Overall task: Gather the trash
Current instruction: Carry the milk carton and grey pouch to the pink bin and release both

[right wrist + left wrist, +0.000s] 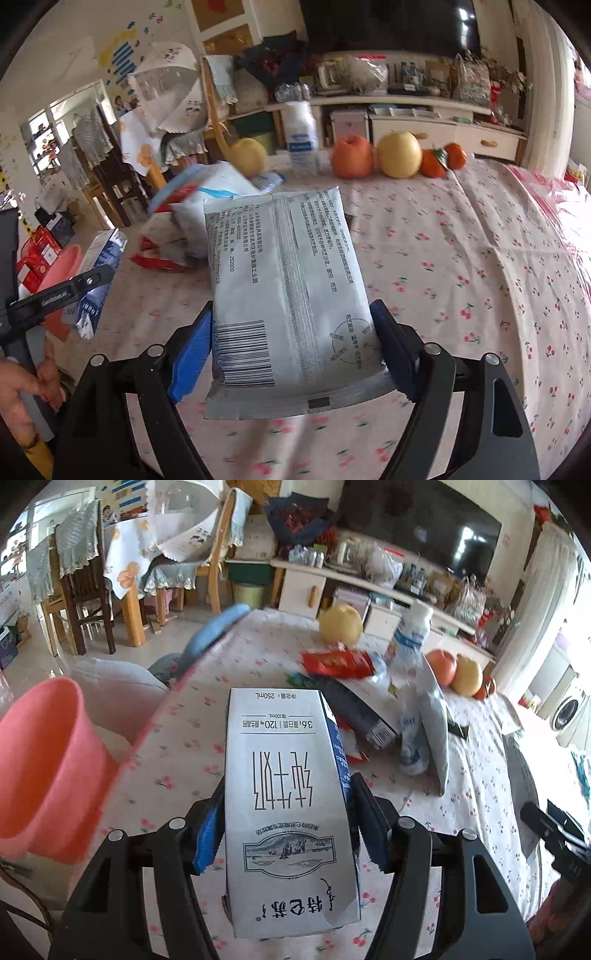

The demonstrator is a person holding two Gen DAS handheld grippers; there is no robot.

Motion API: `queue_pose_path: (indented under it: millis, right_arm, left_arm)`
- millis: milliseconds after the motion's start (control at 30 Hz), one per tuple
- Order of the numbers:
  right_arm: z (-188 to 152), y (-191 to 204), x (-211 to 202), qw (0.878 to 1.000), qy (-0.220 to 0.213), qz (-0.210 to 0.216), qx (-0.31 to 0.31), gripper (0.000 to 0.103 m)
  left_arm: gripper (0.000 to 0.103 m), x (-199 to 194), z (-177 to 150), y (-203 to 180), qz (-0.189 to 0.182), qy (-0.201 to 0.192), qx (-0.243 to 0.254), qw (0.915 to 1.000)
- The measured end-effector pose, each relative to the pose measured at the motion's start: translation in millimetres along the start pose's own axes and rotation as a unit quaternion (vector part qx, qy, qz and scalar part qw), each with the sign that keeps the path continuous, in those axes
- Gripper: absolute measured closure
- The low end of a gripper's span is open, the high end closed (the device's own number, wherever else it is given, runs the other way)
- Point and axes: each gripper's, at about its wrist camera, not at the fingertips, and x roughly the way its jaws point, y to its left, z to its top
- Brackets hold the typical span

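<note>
We see the left claw point(288, 823) pinching a milk carton point(286, 797) between its pads and the right claw point(291, 343) pinching a flat packet point(288, 295), both above the tablecloth point(461, 258); the slick packet could slip before reaching the pink bin point(44, 768) left of the carton.

A matt paperboard carton point(288, 805) sits between the left tool's point(288, 812) blue rubbery pads point(208, 834). The right tool point(291, 343) grips a crinkled, faintly glossy plastic pouch point(288, 295). Beneath both, printed cotton-like cloth point(461, 258) covers the bench. Left of the carton, a smooth pink plastic bin point(48, 768).
</note>
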Motion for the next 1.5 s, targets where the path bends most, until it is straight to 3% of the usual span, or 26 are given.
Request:
queue_pose_path:
  millis: [167, 367, 567, 700, 833, 967, 1067, 1100, 1200, 1300, 1500]
  right_arm:
    - [8, 53, -3, 0.999, 0.001, 0.033, -0.026, 0.022]
    - [25, 140, 15, 0.993, 0.014, 0.092, -0.077, 0.022]
    - [46, 241, 44, 0.979, 0.026, 0.140, -0.145, 0.022]
    - [53, 303, 68, 0.969, 0.035, 0.154, -0.192, 0.022]
    - [52, 357, 94, 0.958, 0.043, 0.161, -0.234, 0.022]
    - [44, 399, 122, 0.950, 0.039, 0.143, -0.274, 0.021]
    - [36, 408, 133, 0.945, 0.042, 0.154, -0.284, 0.018]
    - [34, 409, 136, 0.946, 0.039, 0.152, -0.284, 0.011]
    - [33, 397, 133, 0.950, 0.034, 0.161, -0.264, 0.011]
    - [35, 375, 127, 0.957, 0.026, 0.159, -0.240, 0.009]
    - [38, 339, 134, 0.968, 0.034, 0.145, -0.204, 0.009]
  left_arm:
    - [0.039, -17, 11, 33, 0.008, -0.025, -0.030, 0.9992]
    - [0.039, -36, 21, 91, 0.052, -0.055, -0.079, 0.9940]
    - [0.039, -45, 25, 163, 0.120, -0.071, -0.146, 0.9794]
    - [0.039, -53, 23, 208, 0.162, -0.079, -0.192, 0.9647]
    - [0.039, -58, 20, 242, 0.177, -0.079, -0.234, 0.9528]
    - [0.038, -58, 19, 262, 0.192, -0.076, -0.257, 0.9443]
    - [0.037, -59, 15, 275, 0.203, -0.073, -0.275, 0.9368]
    - [0.032, -59, 14, 278, 0.206, -0.072, -0.281, 0.9345]
    - [0.023, -61, 11, 279, 0.215, -0.075, -0.287, 0.9306]
    - [0.017, -63, 13, 274, 0.216, -0.083, -0.276, 0.9330]
    - [0.016, -55, 15, 265, 0.210, -0.077, -0.265, 0.9382]
